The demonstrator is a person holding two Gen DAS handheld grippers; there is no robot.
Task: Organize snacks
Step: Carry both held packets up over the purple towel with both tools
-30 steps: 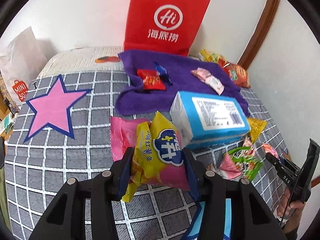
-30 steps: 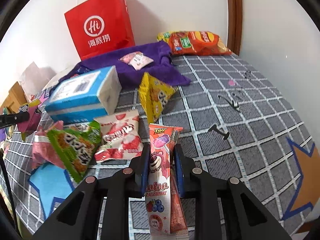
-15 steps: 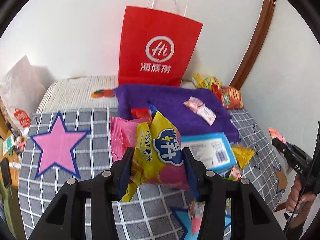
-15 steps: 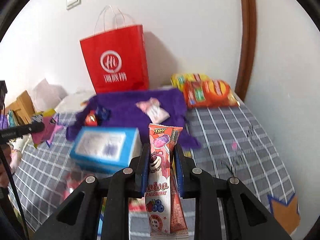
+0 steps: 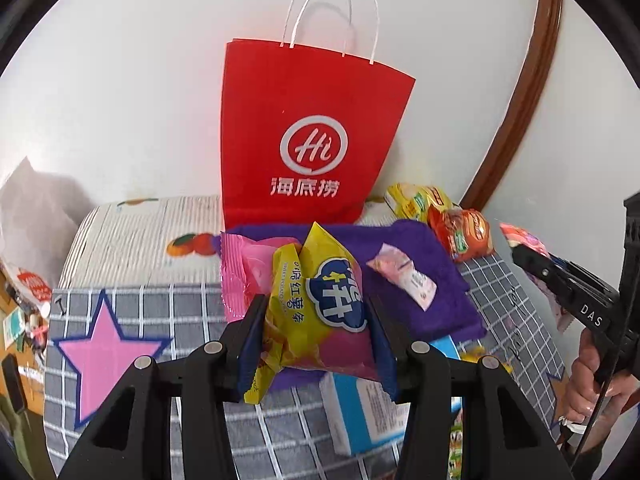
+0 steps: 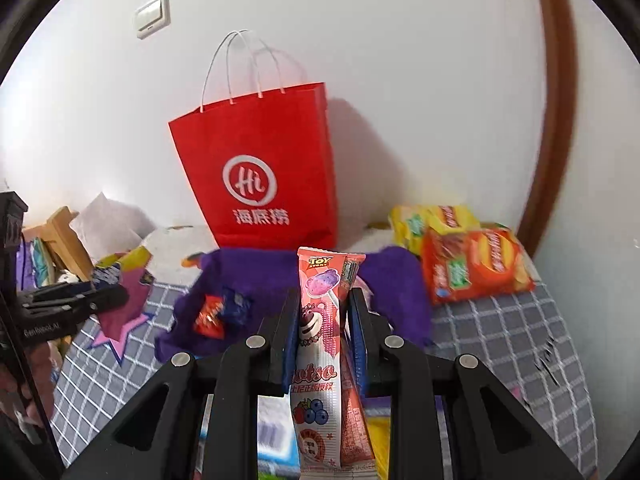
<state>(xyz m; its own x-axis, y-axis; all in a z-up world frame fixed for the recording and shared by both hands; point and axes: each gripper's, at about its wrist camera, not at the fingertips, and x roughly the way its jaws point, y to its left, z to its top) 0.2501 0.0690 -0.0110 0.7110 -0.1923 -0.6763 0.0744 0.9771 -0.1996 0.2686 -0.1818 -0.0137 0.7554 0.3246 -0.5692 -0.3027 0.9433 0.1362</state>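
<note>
Left hand-held gripper [image 5: 316,332] clamped on a yellow-and-pink chip bag [image 5: 316,308], lifted over the bed [image 5: 132,300]. Red paper bag [image 5: 308,140] upright at 12 o'clock against the wall, purple towel [image 5: 432,304] at its foot. Right hand-held gripper [image 6: 322,336] closed tight on a long pink snack stick pack [image 6: 320,340], red paper bag at its 11 o'clock, orange chip bag [image 6: 476,264] at 2 o'clock.
</note>
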